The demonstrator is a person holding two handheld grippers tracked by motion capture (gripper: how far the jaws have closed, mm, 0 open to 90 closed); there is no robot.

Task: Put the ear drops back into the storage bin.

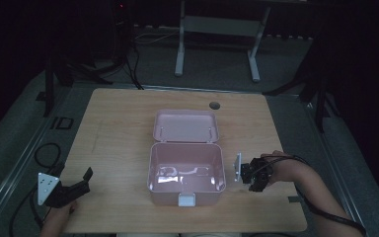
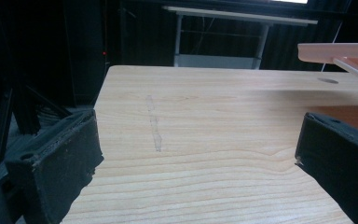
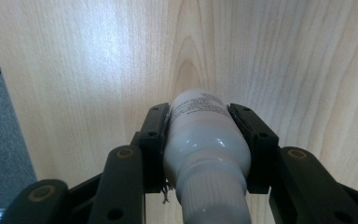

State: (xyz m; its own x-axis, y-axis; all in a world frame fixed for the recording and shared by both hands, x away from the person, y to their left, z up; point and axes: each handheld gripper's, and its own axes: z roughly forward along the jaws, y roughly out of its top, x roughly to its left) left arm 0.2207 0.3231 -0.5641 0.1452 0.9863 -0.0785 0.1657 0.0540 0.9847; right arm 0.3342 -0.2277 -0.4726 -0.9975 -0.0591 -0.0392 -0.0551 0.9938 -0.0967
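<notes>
- The person's right hand (image 1: 281,168) comes in from the lower right and holds the right gripper (image 1: 250,174) low over the light wooden table (image 1: 118,128), just right of the box, pointing towards it.
- In the right gripper view its two black jaws are clamped on a small white plastic bottle with fine print on its side (image 3: 205,144) — one jaw pad on each flank, the neck towards the camera and the far end pointing at the wood below.
- The left gripper (image 1: 76,185) sits near the table's front left corner, angled towards the middle; the hand behind it is mostly cut off by the frame edge.
- In the left gripper view its jaws stand wide apart with bare wood between them.
- One pale pink plastic box with rounded corners (image 1: 186,170) stands at the middle of the table, its hinged lid (image 1: 186,126) swung back and open — the inside looks empty, apart from glare on the bottom.
- A white latch (image 1: 186,199) sits on the box's front wall.
- Count: two grippers, one box, one bottle.
</notes>
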